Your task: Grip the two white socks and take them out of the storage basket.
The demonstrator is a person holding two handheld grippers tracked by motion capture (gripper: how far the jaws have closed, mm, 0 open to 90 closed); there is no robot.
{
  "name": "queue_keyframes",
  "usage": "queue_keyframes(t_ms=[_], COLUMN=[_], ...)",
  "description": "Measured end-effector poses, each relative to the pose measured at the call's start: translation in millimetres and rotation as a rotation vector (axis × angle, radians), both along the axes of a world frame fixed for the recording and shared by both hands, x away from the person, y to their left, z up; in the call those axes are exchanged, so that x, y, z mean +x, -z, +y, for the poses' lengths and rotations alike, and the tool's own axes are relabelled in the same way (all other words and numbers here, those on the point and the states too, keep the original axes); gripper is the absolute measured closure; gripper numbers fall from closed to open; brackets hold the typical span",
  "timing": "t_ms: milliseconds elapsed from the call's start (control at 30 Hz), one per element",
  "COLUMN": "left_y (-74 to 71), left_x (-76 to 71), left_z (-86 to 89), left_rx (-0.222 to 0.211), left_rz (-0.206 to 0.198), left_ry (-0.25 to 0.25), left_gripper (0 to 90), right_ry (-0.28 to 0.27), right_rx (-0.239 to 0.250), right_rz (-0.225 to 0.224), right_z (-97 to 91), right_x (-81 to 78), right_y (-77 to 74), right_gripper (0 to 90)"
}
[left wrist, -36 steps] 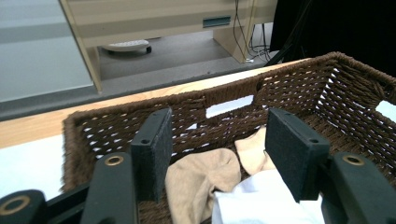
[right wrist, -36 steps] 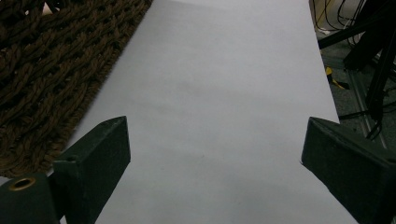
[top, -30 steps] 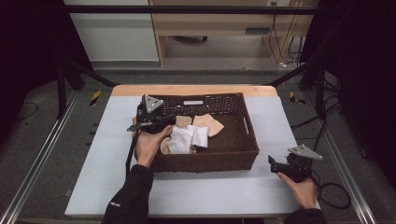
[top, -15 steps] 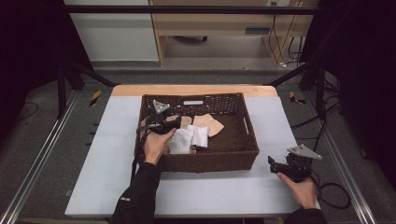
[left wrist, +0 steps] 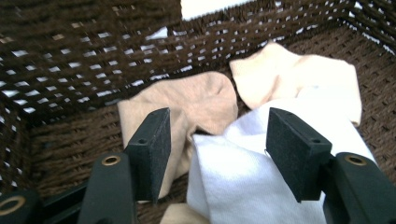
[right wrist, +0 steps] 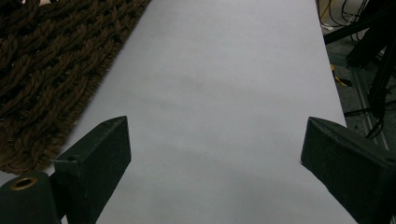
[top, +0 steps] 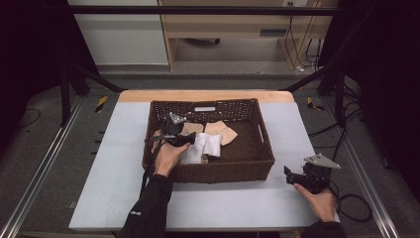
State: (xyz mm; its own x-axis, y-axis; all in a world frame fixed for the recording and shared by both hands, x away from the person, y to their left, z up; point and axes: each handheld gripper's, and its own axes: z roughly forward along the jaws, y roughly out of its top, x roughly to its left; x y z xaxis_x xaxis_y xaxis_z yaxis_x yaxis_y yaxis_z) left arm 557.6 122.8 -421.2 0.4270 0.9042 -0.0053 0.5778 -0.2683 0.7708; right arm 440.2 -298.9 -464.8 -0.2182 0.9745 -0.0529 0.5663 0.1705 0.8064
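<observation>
Reach step: my left tongs (left wrist: 212,156) hang wide open and empty inside the basket (top: 213,171), jaws astride the white sock (left wrist: 252,182) near its left wall. Next: lower, close. Right tongs (right wrist: 212,175) open, resting at the table's (top: 114,188) right front corner.

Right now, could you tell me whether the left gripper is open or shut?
Open. The left gripper has its jaws apart over the white cloth in the basket, pads not pressing it.

No legible txt or labels anywhere.
</observation>
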Motion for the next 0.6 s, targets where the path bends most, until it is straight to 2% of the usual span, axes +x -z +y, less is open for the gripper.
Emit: queue_keyframes(t_ms=[33, 67, 100, 300, 367, 433, 600], left_y=[1.1, 3.8, 3.8, 9.4, 9.8, 9.4, 6.5], left_x=[0.4, 1.1, 1.1, 2.5, 2.4, 1.9, -0.1], left_z=[-0.2, -1.2, -1.2, -5.0, -5.8, -5.3, -3.7], left_rx=[-0.001, 0.001, 0.001, 0.026, 0.021, 0.029, 0.016], left_rz=[0.011, 0.041, 0.041, 0.107, 0.117, 0.132, 0.119], left_ry=[0.003, 0.006, 0.006, 0.033, 0.035, 0.039, 0.044], left_gripper=[39.2, 39.2, 38.8, 41.3, 46.7, 56.8, 79.4], right_ry=[0.000, -0.001, -0.001, -0.004, -0.002, -0.003, -0.003], right_rx=[0.000, -0.002, -0.005, -0.009, -0.008, -0.009, -0.007], right_rz=[0.001, 0.003, 0.003, 0.005, 0.006, 0.008, 0.007], right_z=[0.1, 0.3, 0.4, 0.6, 0.5, 0.5, 0.2], right_x=[-0.1, -0.1, 0.0, 0.2, 0.2, 0.2, -0.2], right_y=[0.1, 0.2, 0.4, 0.7, 0.6, 0.6, 0.4], right_gripper=[8.6, 8.6, 8.6, 8.7, 8.7, 8.8, 8.9])
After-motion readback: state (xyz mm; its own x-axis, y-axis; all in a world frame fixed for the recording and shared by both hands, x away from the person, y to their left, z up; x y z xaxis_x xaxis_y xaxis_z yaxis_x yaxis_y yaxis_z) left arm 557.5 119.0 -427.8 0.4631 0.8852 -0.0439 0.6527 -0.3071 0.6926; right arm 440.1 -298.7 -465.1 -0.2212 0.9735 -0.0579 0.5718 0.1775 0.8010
